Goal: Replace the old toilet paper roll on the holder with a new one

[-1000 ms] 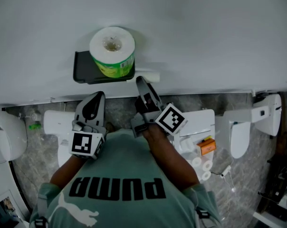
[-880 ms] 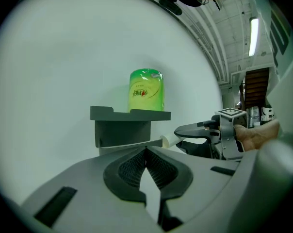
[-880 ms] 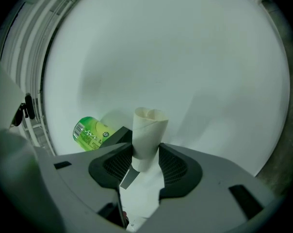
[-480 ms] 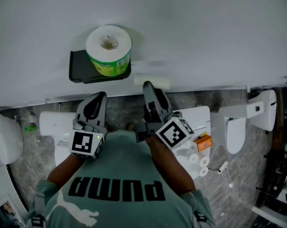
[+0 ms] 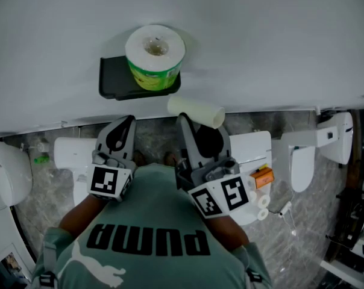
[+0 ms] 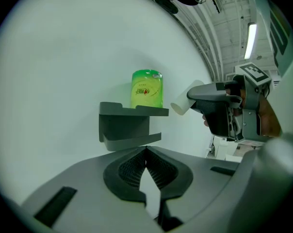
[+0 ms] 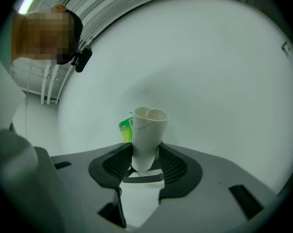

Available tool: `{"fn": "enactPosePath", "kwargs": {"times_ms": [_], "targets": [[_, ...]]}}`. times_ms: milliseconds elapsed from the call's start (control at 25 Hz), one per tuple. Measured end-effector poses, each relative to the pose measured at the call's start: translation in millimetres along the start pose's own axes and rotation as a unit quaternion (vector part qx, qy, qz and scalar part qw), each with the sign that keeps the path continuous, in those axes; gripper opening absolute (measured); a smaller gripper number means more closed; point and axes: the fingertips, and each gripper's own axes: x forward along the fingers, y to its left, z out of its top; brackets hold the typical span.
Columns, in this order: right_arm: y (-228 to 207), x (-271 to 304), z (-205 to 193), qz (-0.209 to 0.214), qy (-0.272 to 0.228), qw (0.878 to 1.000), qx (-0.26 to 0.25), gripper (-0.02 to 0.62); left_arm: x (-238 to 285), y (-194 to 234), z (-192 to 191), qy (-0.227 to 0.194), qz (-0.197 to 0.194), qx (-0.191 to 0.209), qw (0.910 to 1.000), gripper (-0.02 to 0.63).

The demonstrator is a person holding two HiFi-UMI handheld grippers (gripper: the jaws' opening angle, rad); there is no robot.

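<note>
A black wall holder [image 5: 119, 83] carries a new toilet paper roll [image 5: 155, 53] in green wrapping, upright on its top shelf. My right gripper [image 5: 194, 125] is shut on an empty cardboard tube [image 5: 196, 112], held free of the wall, below and right of the holder. In the right gripper view the tube [image 7: 147, 132] stands between the jaws of the gripper [image 7: 145, 155], and the green roll [image 7: 125, 130] peeks out behind it. My left gripper [image 5: 125, 125] hovers below the holder, shut and empty. Its view shows the holder [image 6: 129, 125], the roll [image 6: 147, 89] and the tube [image 6: 182, 102].
A plain white wall [image 5: 278, 35] fills the upper half. On the stone floor below stand white toilets [image 5: 302, 161], one [image 5: 10, 173] at the left, and an orange object [image 5: 261, 177] beside small white rolls [image 5: 263, 212].
My right gripper has risen and rolled, bringing the cardboard tube away from the holder's right side and out in front of the wall. My left gripper has stayed put.
</note>
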Motion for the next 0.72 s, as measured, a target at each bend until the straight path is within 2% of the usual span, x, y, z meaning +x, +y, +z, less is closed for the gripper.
{"fn": "enactPosePath", "kwargs": {"times_ms": [440, 720], "targets": [[43.0, 7.5, -0.7, 0.009, 0.008, 0.998, -0.067, 0.178, -23.7, 25.3, -4.3, -0.004, 0.016, -0.011, 0.9998, 0.003], [72.5, 22.9, 6.7, 0.025, 0.013, 0.99, -0.138, 0.178, -28.9, 32.5, -6.1, -0.01, 0.017, -0.019, 0.9996, 0.003]]}}
